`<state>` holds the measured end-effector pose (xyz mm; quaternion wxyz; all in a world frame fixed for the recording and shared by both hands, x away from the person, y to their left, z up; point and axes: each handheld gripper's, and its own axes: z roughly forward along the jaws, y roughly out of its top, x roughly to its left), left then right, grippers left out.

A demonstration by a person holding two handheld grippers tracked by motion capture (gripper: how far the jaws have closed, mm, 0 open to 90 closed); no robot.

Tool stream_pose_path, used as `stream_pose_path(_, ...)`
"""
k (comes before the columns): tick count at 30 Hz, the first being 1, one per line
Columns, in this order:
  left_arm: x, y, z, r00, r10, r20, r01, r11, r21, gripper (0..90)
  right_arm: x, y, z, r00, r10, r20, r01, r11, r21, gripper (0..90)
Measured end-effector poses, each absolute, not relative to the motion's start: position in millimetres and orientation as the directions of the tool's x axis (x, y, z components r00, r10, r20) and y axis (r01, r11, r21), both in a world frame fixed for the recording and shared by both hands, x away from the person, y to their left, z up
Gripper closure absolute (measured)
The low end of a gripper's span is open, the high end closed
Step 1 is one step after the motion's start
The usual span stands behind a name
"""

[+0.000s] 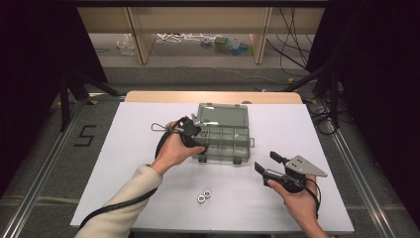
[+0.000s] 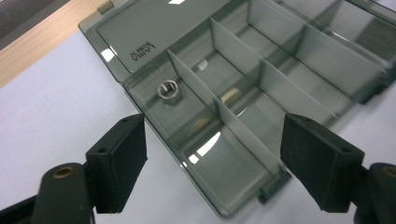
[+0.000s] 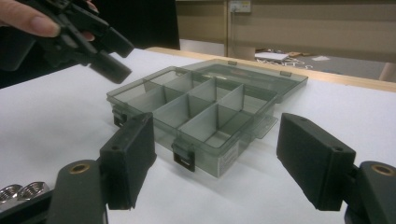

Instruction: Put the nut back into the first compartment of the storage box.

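A smoky clear organizer box [image 1: 233, 140] lies in the middle of the white table with its lid [image 1: 223, 114] folded back. My left gripper [image 1: 197, 127] hovers open over the box's left end. In the left gripper view the left gripper [image 2: 212, 158] spreads its jaws above the dividers [image 2: 224, 105], and a metal nut [image 2: 169, 90] lies in the corner compartment by the lid hinge. Two more nuts [image 1: 204, 195] sit on the table in front of the box. My right gripper [image 1: 268, 162] is open, low over the table right of the box [image 3: 201, 112], and empty.
A thin wire loop [image 1: 158, 127] lies on the table left of the left hand. The wooden far edge of the table [image 1: 213, 96] runs behind the lid. Cables and shelving legs [image 1: 141, 34] stand on the floor beyond.
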<state>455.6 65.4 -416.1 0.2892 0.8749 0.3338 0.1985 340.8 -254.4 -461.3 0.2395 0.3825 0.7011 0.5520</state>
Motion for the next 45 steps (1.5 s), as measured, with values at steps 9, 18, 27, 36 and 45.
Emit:
stream_pose_path(9, 425.0, 63.2, -420.0, 0.779, 0.608, 0.150, 0.416, -0.682, 0.602, 22.7, 340.5, -254.9, -461.4, -0.590, 0.802, 0.089, 0.278, 0.099, 0.955, 28.6)
stream_pose_path(18, 398.6, 58.0, -428.3, 0.807, 0.582, 0.102, 0.421, -0.687, 0.592, 23.6, 339.3, -255.3, -460.0, -0.582, 0.810, 0.073, 0.281, 0.116, 0.953, 28.6)
stream_pose_path(27, 374.6, 52.8, -438.9, 0.819, 0.571, 0.048, 0.455, -0.699, 0.551, 23.8, 340.2, -253.6, -460.5, -0.584, 0.808, 0.071, 0.266, 0.107, 0.958, 28.6)
stream_pose_path(36, 367.0, 48.3, -440.1, 0.844, 0.534, 0.061, 0.421, -0.728, 0.541, 25.0, 340.6, -252.0, -460.6, -0.590, 0.804, 0.075, 0.254, 0.097, 0.962, 28.6)
stream_pose_path(45, 365.3, 45.3, -441.5, 0.847, 0.528, 0.056, 0.420, -0.731, 0.538, 25.1, 340.7, -251.8, -461.0, -0.590, 0.804, 0.075, 0.256, 0.098, 0.962, 28.5)
